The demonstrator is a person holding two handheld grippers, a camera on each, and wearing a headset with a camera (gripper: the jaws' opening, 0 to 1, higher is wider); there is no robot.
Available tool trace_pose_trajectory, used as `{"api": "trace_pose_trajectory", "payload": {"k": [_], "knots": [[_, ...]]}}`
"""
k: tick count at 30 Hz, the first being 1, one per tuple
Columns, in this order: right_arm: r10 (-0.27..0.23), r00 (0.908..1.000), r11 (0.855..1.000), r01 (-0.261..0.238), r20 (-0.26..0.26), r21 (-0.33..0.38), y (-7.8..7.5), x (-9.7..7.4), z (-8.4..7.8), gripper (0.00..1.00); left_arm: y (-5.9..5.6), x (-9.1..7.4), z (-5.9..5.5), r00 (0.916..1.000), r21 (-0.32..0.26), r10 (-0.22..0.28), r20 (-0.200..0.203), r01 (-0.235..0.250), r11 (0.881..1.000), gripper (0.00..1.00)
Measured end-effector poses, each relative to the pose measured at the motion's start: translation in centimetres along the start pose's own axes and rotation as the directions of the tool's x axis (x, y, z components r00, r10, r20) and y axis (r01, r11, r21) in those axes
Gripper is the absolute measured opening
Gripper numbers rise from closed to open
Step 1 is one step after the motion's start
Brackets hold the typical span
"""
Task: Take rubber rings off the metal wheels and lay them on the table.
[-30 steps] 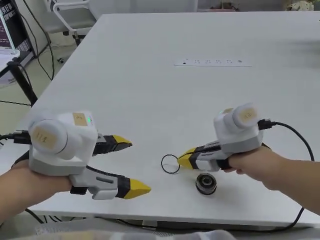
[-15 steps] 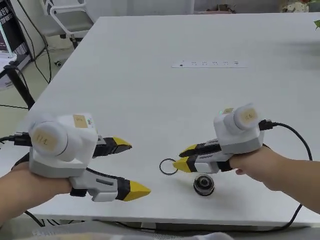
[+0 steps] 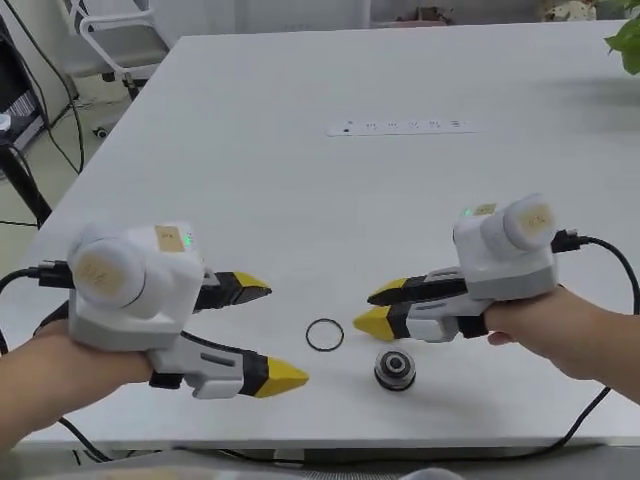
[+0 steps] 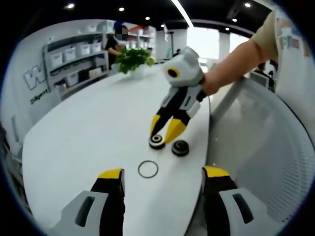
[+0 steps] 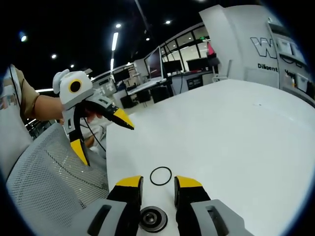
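Observation:
A thin black rubber ring lies flat on the white table, free of both grippers. A metal wheel stands just right of it, near the front edge. In the left gripper view the ring lies ahead of two wheels, one under the right gripper's tips and one beside it. My right gripper hovers open right of the ring, nothing in it; its own view has the ring ahead and a wheel below the jaws. My left gripper stands wide open left of the ring.
A white power strip lies flat further back on the table. The front edge runs close below the wheel. An office chair stands off the far left corner, a plant at the far right. A cable trails from the right gripper.
The right gripper, whose tips were close together at the ring, has opened and drawn back a little to the right. The ring stays on the table. The left gripper has hardly moved.

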State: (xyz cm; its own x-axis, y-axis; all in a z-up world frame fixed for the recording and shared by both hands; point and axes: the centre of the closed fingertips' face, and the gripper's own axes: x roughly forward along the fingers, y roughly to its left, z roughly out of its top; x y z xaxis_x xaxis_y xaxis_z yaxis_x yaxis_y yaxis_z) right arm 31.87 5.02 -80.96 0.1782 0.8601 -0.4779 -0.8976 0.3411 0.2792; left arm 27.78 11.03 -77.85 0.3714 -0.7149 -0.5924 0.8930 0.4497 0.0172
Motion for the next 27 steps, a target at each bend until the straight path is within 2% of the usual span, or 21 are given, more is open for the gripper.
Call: {"api": "trace_pose_trajectory", "payload": {"k": [8,14,19,27], "knots": [[0.007,0.9999,1.000,-0.007,0.013,0.014,0.6,-1.5,-0.1,0.26,-0.6,1.2,0.4,0.9996,0.021,-0.029,-0.005,0.029,0.999,0.63],[0.017,0.9998,1.000,-0.017,-0.009,0.004,1.3,-2.4,-1.0,0.27,-1.1,2.2,1.0,0.9989,0.035,-0.047,-0.006,0.047,0.998,0.63],[0.010,0.9997,1.000,-0.010,-0.024,0.006,0.8,-3.2,-1.9,0.29,-0.9,3.0,0.9,0.9981,0.043,-0.060,-0.012,0.060,0.997,0.62],[0.017,0.9972,1.000,-0.018,-0.073,-0.017,0.6,-4.0,-3.5,0.30,-1.4,4.2,1.2,0.9962,0.063,-0.083,-0.026,0.085,0.994,0.60]]}}
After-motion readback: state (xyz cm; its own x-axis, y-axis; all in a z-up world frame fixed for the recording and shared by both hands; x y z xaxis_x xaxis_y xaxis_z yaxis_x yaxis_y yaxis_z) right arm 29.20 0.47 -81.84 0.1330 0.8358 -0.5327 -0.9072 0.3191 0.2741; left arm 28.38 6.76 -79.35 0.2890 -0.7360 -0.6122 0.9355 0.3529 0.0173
